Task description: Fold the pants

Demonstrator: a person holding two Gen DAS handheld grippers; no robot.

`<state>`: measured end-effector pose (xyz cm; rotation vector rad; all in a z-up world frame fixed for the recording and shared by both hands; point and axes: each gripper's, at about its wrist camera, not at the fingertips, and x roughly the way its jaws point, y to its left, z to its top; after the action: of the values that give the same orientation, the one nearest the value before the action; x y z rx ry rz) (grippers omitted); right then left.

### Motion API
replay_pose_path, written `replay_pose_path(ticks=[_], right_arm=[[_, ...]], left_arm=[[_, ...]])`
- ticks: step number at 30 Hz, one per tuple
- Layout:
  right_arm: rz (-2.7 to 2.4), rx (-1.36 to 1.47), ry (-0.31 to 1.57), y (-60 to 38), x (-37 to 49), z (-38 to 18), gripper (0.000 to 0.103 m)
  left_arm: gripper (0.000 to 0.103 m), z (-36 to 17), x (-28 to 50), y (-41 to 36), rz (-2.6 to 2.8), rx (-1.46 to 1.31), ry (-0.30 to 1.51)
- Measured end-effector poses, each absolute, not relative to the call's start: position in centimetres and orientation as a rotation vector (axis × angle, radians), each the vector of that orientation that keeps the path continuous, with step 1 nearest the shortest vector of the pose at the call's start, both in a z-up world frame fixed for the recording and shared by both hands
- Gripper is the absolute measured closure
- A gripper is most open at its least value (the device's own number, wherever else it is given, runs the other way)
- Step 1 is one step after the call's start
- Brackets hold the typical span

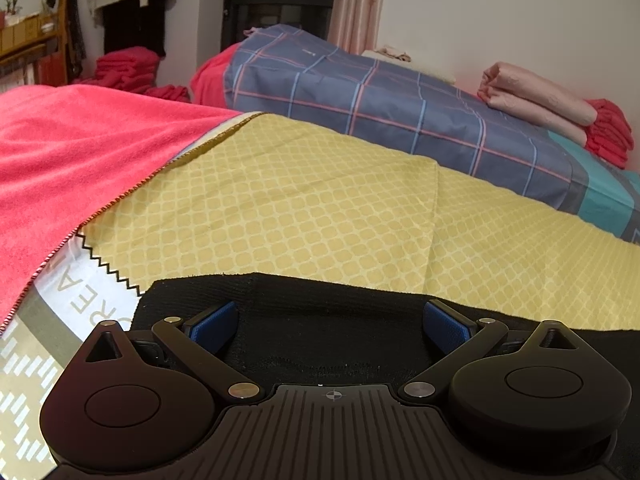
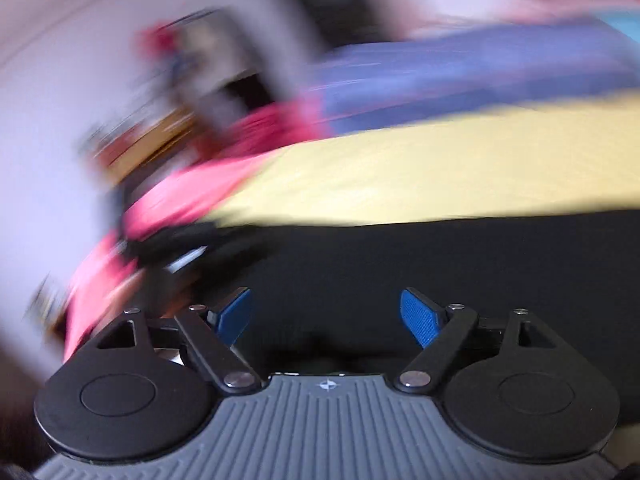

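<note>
Folding appeared barely begun: black knit pants (image 1: 320, 320) lay flat on yellow patterned cloth (image 1: 280, 200); left gripper (image 1: 332, 326) and right gripper (image 2: 326, 316) jaws stood apart, gripping nothing.

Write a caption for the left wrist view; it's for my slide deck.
Open left tongs poised over black pants on a yellow cloth, pink towel alongside.

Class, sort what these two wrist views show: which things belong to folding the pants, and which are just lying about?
Belong to the job:
black pants
left gripper
right gripper
yellow cloth underneath

Lying about:
pink towel
plaid bedding
folded pink cloth
</note>
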<state>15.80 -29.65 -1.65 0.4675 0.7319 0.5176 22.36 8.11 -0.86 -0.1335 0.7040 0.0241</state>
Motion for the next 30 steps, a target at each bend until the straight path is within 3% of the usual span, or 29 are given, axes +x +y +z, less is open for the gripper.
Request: replay_pose_path(ticks=[2, 4, 7, 10, 12, 13, 16, 17, 24, 26, 27, 28, 30], right_arm=[[0.423, 0.687, 0.747, -35.9, 17.0, -3.5, 0.085], [0.271, 0.886, 0.681, -42.3, 16.3, -4.6, 0.094], [0.030, 0.912, 0.529, -49.9, 13.7, -4.3, 0.094], [-0.121, 0.875, 0.467, -56.2, 12.1, -3.6, 0.102], [-0.325, 0.782, 0.451, -59.0, 11.5, -2.6, 0.102], [-0.389, 0.784, 0.428, -59.9, 10.9, -1.9, 0.098], [-0.443, 0.663, 0.346, -58.8, 8.9, 1.0, 0.037], [-0.462, 0.620, 0.327, -58.4, 8.4, 1.6, 0.032], [-0.466, 0.446, 0.509, -56.1, 11.5, -0.4, 0.044], [-0.460, 0.407, 0.558, -55.7, 11.6, -1.0, 0.076], [-0.477, 0.359, 0.573, -55.6, 10.8, -1.0, 0.079], [-0.476, 0.328, 0.561, -55.2, 11.0, -0.6, 0.095], [-0.473, 0.341, 0.483, -55.8, 10.2, 0.6, 0.095]], left_arm=[[0.000, -0.9, 22.4, 8.1, 0.023, -0.132, 0.703], [0.000, -0.9, 22.4, 8.1, 0.024, -0.131, 0.703], [0.000, -1.0, 22.4, 7.9, 0.029, -0.121, 0.703], [0.000, -1.0, 22.4, 7.8, 0.031, -0.113, 0.700], [0.000, -1.1, 22.4, 7.7, 0.032, -0.111, 0.699], [0.000, -1.1, 22.4, 7.7, 0.033, -0.109, 0.699], [0.000, -1.1, 22.4, 7.7, 0.034, -0.108, 0.698], [0.000, -1.1, 22.4, 7.7, 0.033, -0.108, 0.698], [0.000, -1.0, 22.3, 7.9, 0.029, -0.119, 0.692], [0.000, -1.0, 22.2, 7.9, 0.028, -0.120, 0.690], [0.000, -1.0, 22.2, 7.9, 0.028, -0.119, 0.690], [0.000, -1.0, 22.2, 7.9, 0.029, -0.118, 0.690], [0.000, -1.0, 22.2, 7.9, 0.030, -0.117, 0.689]])
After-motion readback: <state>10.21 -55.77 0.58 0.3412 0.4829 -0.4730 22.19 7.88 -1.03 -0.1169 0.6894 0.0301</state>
